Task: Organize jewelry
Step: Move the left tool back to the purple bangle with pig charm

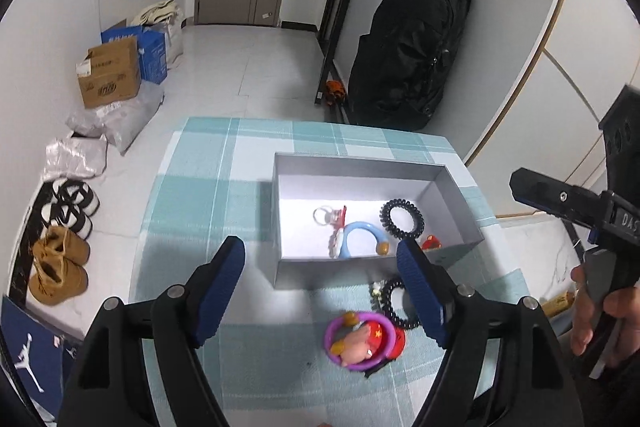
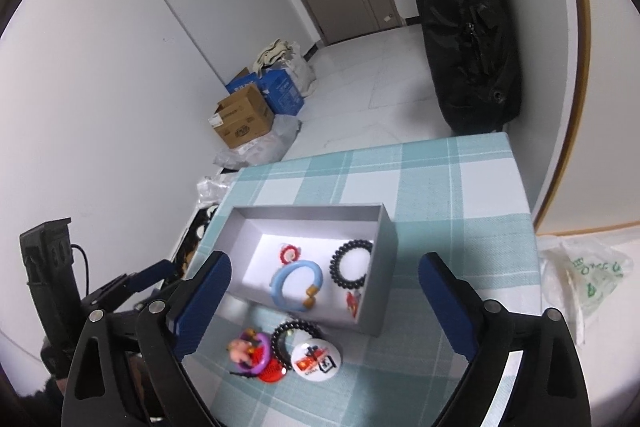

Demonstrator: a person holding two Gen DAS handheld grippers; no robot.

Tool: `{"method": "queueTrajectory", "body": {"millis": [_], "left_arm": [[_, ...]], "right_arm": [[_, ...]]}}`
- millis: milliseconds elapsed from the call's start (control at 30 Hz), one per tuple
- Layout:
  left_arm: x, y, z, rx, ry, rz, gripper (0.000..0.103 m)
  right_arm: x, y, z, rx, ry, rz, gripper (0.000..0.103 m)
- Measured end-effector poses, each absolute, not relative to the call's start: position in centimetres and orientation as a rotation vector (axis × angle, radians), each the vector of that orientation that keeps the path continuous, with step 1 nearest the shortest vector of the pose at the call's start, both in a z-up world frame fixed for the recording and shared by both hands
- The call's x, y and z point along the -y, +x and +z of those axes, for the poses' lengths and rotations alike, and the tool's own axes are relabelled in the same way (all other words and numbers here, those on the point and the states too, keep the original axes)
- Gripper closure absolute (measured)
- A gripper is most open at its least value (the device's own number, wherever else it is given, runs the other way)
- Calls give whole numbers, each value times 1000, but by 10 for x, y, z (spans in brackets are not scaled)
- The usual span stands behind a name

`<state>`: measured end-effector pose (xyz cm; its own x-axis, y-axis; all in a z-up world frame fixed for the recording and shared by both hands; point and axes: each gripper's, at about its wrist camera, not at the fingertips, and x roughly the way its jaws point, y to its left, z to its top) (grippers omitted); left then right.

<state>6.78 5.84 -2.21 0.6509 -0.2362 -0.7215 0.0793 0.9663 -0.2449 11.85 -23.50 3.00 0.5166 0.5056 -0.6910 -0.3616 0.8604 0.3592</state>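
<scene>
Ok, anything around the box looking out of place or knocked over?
Nothing spilled or damaged. The grey box sits upright on the checked cloth. A small cluster remains outside it at its near side: purple ring, black coil hair tie and round badge, partly overlapping. Both grippers are open, holding nothing.

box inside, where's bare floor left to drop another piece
The grey box is bare along its far wall and its left side, beyond the red charm. The near right is crowded: blue bangle, black coil tie, red piece. Outside, pieces cluster at the near wall around the round badge.
</scene>
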Motion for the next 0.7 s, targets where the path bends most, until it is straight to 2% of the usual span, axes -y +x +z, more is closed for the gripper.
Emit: {"method": "queueTrajectory", "body": {"millis": [300,500,700], "left_arm": [[-53,57,-43,-936,-236,-238,27],[-33,49,-58,-997,-141,-267,27],[-34,44,-60,-979,-112,-252,27]], "right_arm": [[237,101,25,-896,140,525,5],[240,96,23,-902,133,520,5],[243,93,22,-907,127,515,5]]}}
